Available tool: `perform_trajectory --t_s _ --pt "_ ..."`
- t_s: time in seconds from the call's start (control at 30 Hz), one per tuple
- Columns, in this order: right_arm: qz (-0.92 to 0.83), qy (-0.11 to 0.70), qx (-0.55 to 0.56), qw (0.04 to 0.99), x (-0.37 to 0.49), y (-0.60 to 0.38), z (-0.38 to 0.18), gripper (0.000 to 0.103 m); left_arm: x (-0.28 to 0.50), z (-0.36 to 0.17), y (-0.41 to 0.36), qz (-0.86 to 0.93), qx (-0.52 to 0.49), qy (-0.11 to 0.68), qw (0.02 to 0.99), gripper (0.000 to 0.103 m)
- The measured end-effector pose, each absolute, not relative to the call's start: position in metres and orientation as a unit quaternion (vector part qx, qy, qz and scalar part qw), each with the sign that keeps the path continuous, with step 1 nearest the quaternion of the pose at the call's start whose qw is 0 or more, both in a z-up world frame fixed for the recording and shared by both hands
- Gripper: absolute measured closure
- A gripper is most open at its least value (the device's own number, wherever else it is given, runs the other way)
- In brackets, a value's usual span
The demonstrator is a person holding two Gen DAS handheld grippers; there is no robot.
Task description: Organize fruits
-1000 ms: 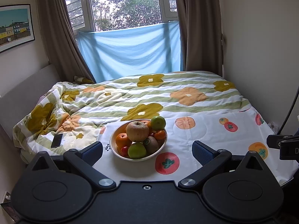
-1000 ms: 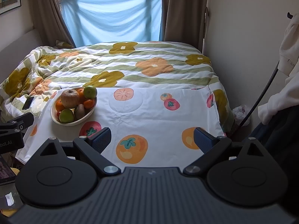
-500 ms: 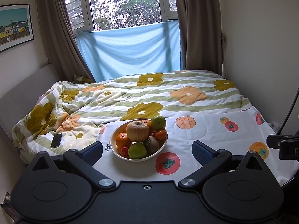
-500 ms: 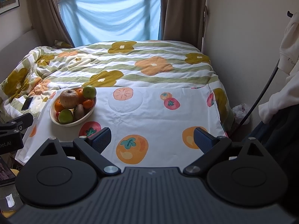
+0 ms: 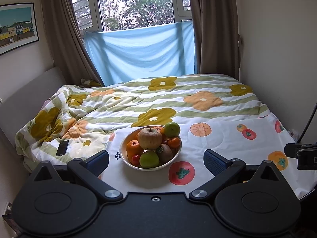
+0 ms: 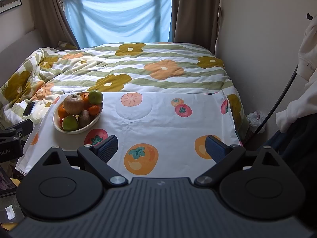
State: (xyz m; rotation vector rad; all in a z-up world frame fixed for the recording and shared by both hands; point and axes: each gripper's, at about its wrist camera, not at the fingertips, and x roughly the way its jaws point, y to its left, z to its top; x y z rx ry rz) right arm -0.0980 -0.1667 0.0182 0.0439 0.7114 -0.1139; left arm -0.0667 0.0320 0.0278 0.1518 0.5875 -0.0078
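Your left tongs point(image 5: 156, 159) hang with their jaws spread wide and nothing between them, short of the near edge of the surface point(image 5: 227, 138), which is draped in a white cloth printed with persimmons. Straight ahead of them sits the fruit bowl point(image 5: 176, 155), near the surface's left edge and well back from the near edge. In it a large brownish apple point(image 5: 150, 138) tops the pile, with a green apple point(image 5: 172, 129) at the far right rim, another green fruit point(image 5: 149, 159) at the near rim, a kiwi point(image 5: 165, 154) touching it, oranges point(image 5: 133, 147) on the left and a small red fruit point(image 5: 136, 158) low in front.

Your right tongs point(image 6: 161, 148) are likewise wide apart and hold nothing, over the near edge of the surface, well right of the bowl. A phone point(image 5: 62, 147) lies on the quilt point(image 5: 138, 103) beyond the surface's left edge.
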Motion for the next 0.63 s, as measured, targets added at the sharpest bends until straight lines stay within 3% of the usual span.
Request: perform_trajectory --t_s 0.63 --pt "-0.056 0.348 0.022 0.935 -0.0963 -0.1669 0.0170 0.000 -0.0601 0.0261 0.0371 -0.013 0.067 0.285 0.956 0.000"
